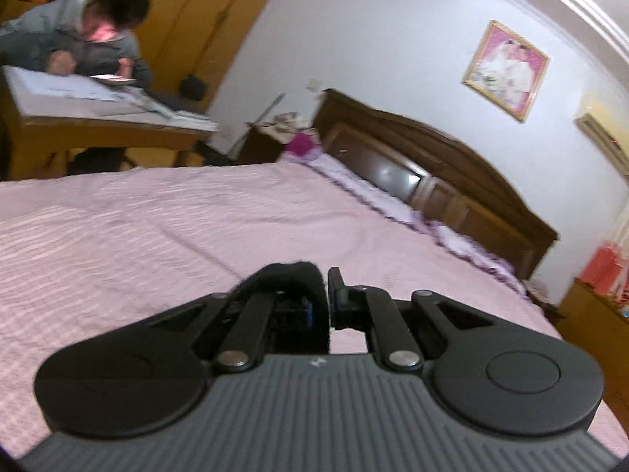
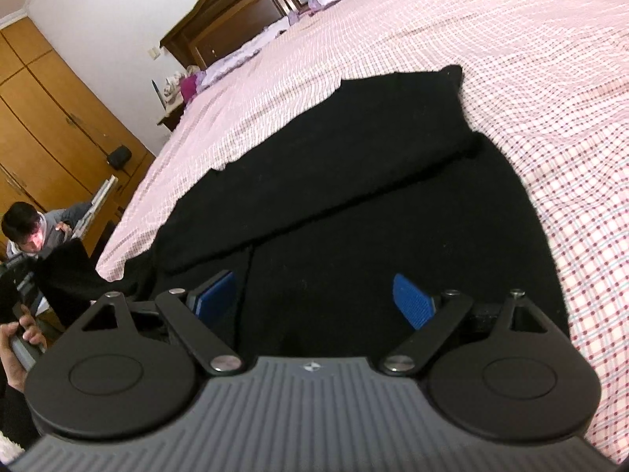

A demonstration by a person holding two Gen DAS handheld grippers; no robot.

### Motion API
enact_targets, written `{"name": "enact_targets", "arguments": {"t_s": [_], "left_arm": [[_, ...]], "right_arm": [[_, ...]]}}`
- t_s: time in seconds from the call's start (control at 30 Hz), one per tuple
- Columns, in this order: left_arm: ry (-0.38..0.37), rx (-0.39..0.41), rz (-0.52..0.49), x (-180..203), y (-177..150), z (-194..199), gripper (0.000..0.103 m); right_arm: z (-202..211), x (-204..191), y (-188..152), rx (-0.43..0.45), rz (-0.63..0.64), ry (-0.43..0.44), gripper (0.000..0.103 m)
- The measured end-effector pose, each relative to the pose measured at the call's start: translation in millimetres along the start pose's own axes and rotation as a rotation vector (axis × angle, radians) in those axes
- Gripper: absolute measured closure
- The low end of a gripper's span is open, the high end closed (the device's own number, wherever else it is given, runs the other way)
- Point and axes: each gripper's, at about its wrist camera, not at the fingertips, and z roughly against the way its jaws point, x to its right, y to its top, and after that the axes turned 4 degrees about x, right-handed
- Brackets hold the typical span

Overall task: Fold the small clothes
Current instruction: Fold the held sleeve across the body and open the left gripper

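A black garment (image 2: 354,165) lies spread on the pink checked bed (image 2: 511,39), with one flap folded across it along a diagonal edge. My right gripper (image 2: 310,295) hovers open just above its near part, blue pads (image 2: 411,301) wide apart with nothing between them. In the left wrist view my left gripper (image 1: 326,275) is shut on a bunched bit of the black garment (image 1: 291,275), which drapes over the left finger. In the right wrist view that corner (image 2: 67,271) hangs lifted at the bed's left edge. A hand (image 2: 19,338) grips a handle there.
A dark wooden headboard (image 1: 432,181) with purple pillows (image 1: 354,181) runs along the far side. A person (image 1: 78,31) sits at a wooden desk (image 1: 98,118) beyond the bed. Wardrobes (image 2: 47,110) line the wall, and a cluttered nightstand (image 1: 271,133) stands by the headboard.
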Motion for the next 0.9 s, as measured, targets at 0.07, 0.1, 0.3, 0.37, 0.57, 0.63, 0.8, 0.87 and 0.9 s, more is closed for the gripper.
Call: {"name": "enact_targets", "arguments": {"t_s": [0.07, 0.1, 0.3, 0.37, 0.57, 0.63, 0.8, 0.87, 0.9], "left_arm": [[-0.045, -0.007, -0.011, 19.0, -1.6, -2.8, 0.094], [-0.063, -0.007, -0.02, 29.1, -3.5, -3.4, 0.094], [-0.171, -0.054, 0.014, 71.3, -18.3, -15.0, 0.094], [-0.196, -0.071, 0.007, 86.2, -25.1, -18.8, 0.094], [-0.299, -0.146, 0.003, 128.6, -53.3, -30.6, 0.094], [-0.324, -0.176, 0.006, 139.7, -65.9, -35.0, 0.094], [-0.371, -0.295, -0.021, 162.8, -107.8, -53.4, 0.094], [-0.363, -0.344, -0.036, 167.1, -127.8, -59.8, 0.094], [-0.355, -0.371, -0.038, 167.7, -138.0, -63.2, 0.094]], "right_arm": [[3.4, 2.6, 0.9, 0.011, -0.004, 0.005, 0.011], [4.8, 3.9, 1.5, 0.014, -0.007, 0.005, 0.011], [13.5, 12.2, 5.0, 0.035, -0.027, 0.003, 0.011], [16.7, 15.9, 6.7, 0.045, -0.032, 0.0, 0.011], [17.9, 29.3, 8.1, 0.064, -0.068, -0.041, 0.011], [18.5, 33.2, 6.5, 0.067, -0.073, -0.044, 0.011], [21.4, 41.1, 2.8, 0.079, -0.061, -0.07, 0.011], [21.8, 45.5, 2.2, 0.082, -0.076, -0.071, 0.011], [23.0, 47.2, 1.7, 0.088, -0.083, -0.072, 0.011]]}}
